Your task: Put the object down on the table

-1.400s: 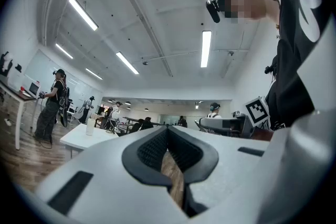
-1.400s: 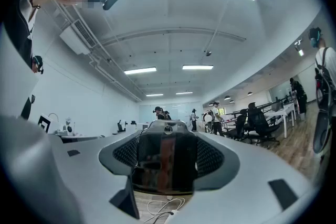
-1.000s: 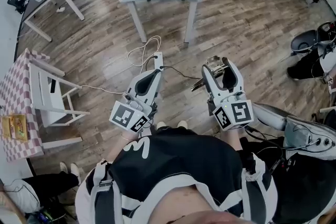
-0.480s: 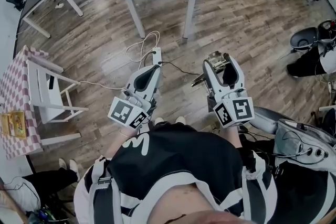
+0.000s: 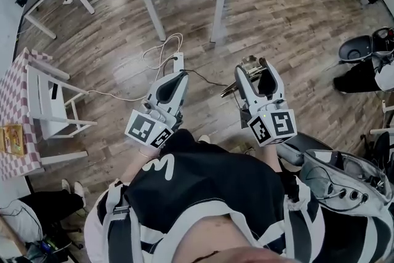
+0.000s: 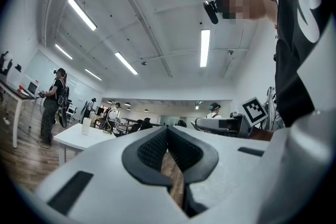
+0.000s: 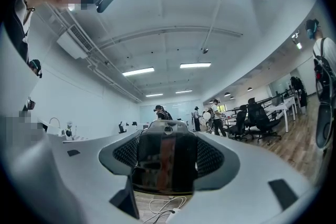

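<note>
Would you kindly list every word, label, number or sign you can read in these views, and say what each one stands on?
"W" (uncertain): white mark on the person's black shirt, partly creased.
Left marker cube and right marker cube: black-and-white square patterns only, no letters.
Yellow packet on the checkered table: print too small to read.
Nothing else is legible.

Left tool (image 6: 168,132) — jaws pressed together — points toward a white table (image 6: 68,138).
</note>
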Action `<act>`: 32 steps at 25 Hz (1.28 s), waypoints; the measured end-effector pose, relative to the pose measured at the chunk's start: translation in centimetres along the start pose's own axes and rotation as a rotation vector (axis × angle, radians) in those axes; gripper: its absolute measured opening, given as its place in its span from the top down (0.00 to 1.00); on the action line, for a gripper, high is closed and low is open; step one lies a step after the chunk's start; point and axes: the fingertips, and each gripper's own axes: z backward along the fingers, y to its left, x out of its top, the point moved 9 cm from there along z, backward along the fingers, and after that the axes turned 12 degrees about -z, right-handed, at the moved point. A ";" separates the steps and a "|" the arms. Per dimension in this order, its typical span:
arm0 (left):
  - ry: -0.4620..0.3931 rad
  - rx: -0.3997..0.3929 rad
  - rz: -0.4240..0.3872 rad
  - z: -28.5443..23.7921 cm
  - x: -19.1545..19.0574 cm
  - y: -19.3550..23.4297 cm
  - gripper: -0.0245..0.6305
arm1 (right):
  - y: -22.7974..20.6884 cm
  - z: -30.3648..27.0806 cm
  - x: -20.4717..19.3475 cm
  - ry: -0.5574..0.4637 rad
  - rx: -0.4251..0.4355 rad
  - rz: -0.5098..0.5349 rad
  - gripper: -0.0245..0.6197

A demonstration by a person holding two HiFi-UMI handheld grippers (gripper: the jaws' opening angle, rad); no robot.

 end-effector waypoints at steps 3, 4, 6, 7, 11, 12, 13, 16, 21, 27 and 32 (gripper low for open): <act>0.009 0.012 0.005 0.0 -0.5 -0.3 0.96 | -0.5 -0.2 -0.2 0.008 0.000 -0.009 0.49; 0.016 0.012 0.008 -0.1 -0.6 -0.3 0.96 | -0.7 -0.2 -0.2 0.011 -0.002 -0.012 0.49; 0.026 0.003 0.008 -0.4 -0.9 0.0 0.96 | -1.0 -0.5 -0.3 0.013 -0.003 -0.016 0.49; 0.027 -0.001 0.006 -0.7 -1.0 0.2 0.96 | -1.2 -0.7 -0.3 0.013 -0.005 -0.015 0.49; 0.023 -0.021 0.013 -2.5 -1.6 1.7 0.96 | -1.9 -1.8 -0.5 0.013 -0.028 -0.017 0.49; 0.021 -0.028 0.011 -2.9 -1.7 2.2 0.96 | -2.0 -2.2 -0.7 0.014 -0.034 -0.019 0.49; 0.019 -0.037 0.007 -3.3 -1.8 2.8 0.96 | -2.2 -2.7 -0.9 0.015 -0.040 -0.019 0.49; 0.016 -0.055 -0.003 -4.6 -2.4 5.1 0.96 | -2.6 -4.7 -1.3 0.009 -0.060 -0.017 0.49; 0.008 -0.072 -0.001 -7.5 -3.2 10.5 0.96 | -3.6 -10.1 -1.5 -0.004 -0.081 -0.021 0.49; 0.003 -0.096 -0.015 -11.5 -3.8 17.5 0.96 | -4.6 -18.2 -0.7 -0.043 -0.079 -0.010 0.49; 0.007 -0.107 -0.018 -13.0 -4.2 21.9 0.96 | -4.5 -22.9 -1.1 -0.064 -0.077 -0.014 0.49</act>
